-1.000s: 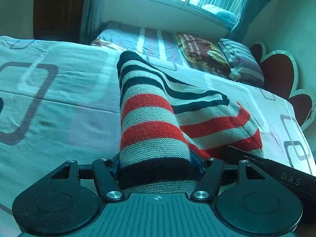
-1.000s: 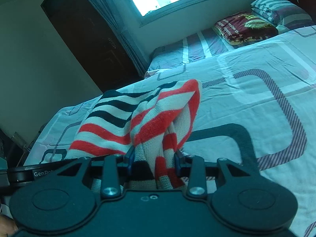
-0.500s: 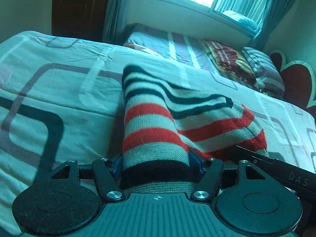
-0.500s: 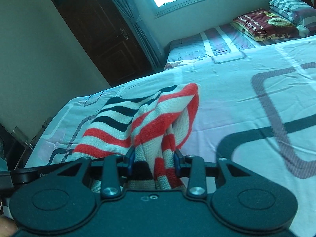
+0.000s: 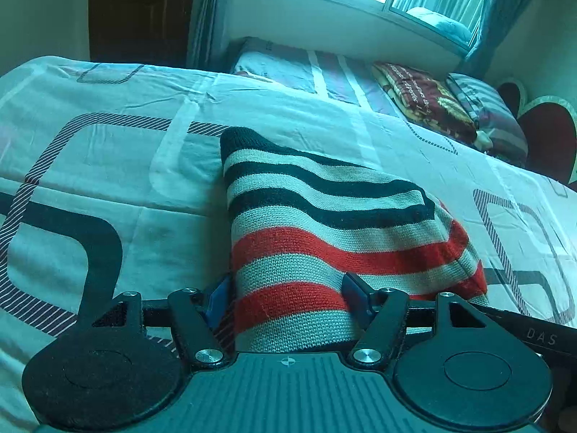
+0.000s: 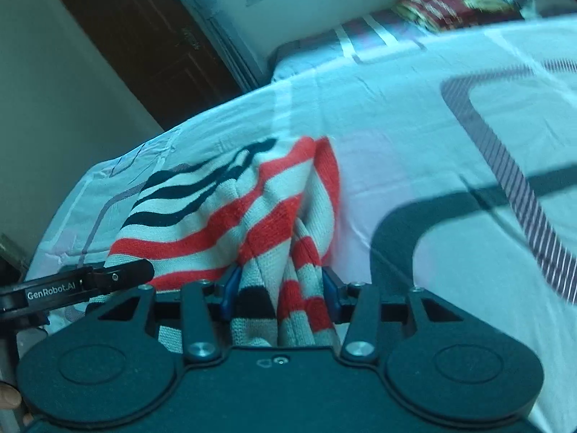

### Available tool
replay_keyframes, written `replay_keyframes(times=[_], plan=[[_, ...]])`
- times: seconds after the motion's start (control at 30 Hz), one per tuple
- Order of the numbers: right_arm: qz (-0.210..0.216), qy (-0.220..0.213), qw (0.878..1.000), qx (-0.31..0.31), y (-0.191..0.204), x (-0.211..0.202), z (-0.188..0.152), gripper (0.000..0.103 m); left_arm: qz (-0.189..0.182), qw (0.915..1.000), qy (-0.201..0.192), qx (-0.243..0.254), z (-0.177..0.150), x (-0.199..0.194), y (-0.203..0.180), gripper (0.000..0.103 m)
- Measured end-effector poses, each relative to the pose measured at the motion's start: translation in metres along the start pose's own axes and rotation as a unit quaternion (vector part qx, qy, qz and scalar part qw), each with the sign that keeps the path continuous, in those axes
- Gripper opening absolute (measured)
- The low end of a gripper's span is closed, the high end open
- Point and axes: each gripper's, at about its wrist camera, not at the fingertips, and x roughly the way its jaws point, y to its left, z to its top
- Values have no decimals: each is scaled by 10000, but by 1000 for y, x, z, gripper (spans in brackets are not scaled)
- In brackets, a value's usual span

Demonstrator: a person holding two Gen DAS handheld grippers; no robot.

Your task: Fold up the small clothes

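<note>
Coarse ribbed knit on the striped garment (image 5: 324, 238), smooth matt cotton-like bedsheet (image 5: 108, 166) (faintly creased), matt black plastic left gripper (image 5: 288, 292) with shiny metal screws.

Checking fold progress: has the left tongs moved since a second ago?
Yes. The left tongs, shut on the striped sweater, moved leftward: the heart headboard slid toward the right edge.

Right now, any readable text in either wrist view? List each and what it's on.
"DAS": on the right gripper body, seen from the left wrist.
"GenRobot.AI": on the left gripper body, seen from the right wrist.
Lettering on the maroon pillow: too small and blurred to read.
</note>
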Motion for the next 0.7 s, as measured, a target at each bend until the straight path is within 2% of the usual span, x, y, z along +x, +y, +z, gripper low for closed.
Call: replay_keyframes(times=[0.07, 0.1, 0.17, 0.27, 0.4, 0.47, 0.53, 0.6, 0.7], plan=[[-178, -39, 9998, -119, 8, -9, 2, 49, 9, 10000, -44, 20, -3, -11, 0, 67], [-281, -189, 9990, -284, 16, -17, 3, 49, 31, 9999, -82, 87, -6, -18, -2, 67], [-501, -587, 9943, -738, 33, -36, 2, 47, 89, 9996, -127, 240, -16, -32, -5, 67], [-496, -842, 9863, -1329, 62, -50, 1, 39, 89, 9995, -163, 251, -31, -49, -9, 67], [-591, -730, 9774, -1896, 82, -48, -19, 29, 147, 9991, -170, 363, -49, -56, -15, 69], [-923, -497, 9722, -2095, 78, -37, -34, 24, 294, 9983, -170, 470, -54, -53, -17, 85], [-1227, -394, 9667, -2209, 66, -26, -47, 23, 196, 9990, -35, 398, -58, -46, -12, 89], [-1232, -552, 9708, -1983, 56, -29, -51, 22, 151, 9994, 109, 281, -61, -43, -8, 91], [-1325, -445, 9735, -1809, 60, -36, -48, 23, 212, 9988, 145, 428, -72, -53, -13, 91]])
